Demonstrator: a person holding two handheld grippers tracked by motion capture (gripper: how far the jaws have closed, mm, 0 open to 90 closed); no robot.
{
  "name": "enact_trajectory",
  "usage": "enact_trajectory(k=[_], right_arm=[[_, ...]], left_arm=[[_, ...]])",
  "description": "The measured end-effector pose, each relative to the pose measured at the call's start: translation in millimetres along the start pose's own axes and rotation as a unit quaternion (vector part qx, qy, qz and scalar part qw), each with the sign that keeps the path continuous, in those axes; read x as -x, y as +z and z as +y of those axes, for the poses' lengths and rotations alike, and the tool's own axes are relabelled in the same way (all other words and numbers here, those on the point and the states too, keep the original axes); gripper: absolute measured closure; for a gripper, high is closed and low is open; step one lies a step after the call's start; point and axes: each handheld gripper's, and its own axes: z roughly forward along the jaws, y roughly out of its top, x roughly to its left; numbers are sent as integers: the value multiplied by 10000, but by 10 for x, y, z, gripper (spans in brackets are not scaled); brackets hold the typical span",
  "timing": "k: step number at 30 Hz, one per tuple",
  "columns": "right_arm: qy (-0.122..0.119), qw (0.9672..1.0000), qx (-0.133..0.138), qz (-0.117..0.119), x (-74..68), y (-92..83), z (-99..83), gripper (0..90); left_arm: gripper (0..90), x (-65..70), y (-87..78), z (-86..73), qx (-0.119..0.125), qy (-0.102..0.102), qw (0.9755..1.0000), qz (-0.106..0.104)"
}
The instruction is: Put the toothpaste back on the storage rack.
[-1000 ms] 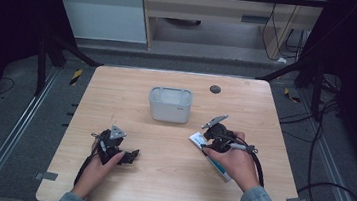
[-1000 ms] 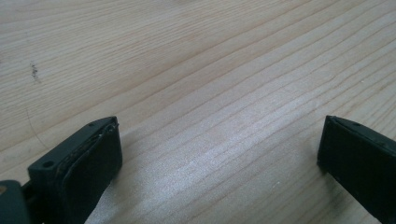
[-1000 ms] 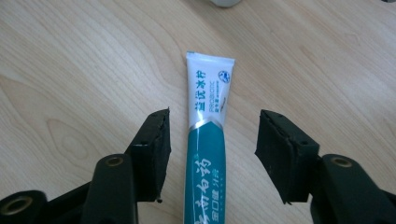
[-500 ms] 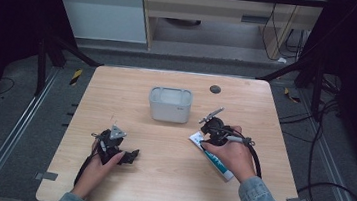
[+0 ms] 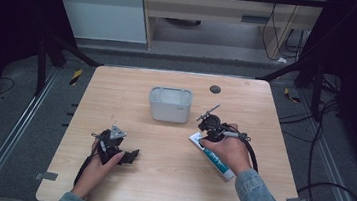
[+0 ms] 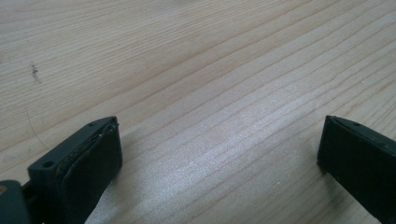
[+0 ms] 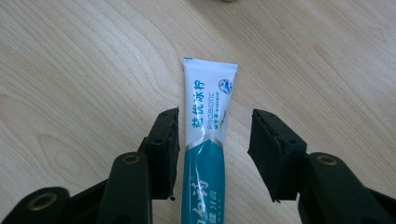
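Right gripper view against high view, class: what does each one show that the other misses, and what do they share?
Right gripper view alone: the printing on the toothpaste tube, lying between the open right claw.
High view alone: the grey container, the left claw, both hands, the floor.
Shared: the tube, the right claw, the wooden table.

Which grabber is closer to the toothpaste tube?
Right. The right gripper is open with its jaws on either side of the toothpaste tube. The left gripper rests far across the table, open over bare wood.

Container (image 5: 169, 104) mid-table (image 5: 257, 189), tube (image 5: 212, 157) right of it, nearer the person
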Motion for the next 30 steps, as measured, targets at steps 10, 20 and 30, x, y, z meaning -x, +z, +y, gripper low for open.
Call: enact_trajectory(k=[10,20,30], right_arm=[[40,9999,-88,76,2,42,48,565],[149,9996,-171,155,56,107,50,620],[210,9993,-213,209,85,162,52,550]], left_arm=[[0,0,0,0,0,-1,10000,1],[0,0,0,0,1,-2,10000,0],[0,1,0,0,2,-2,10000,0]])
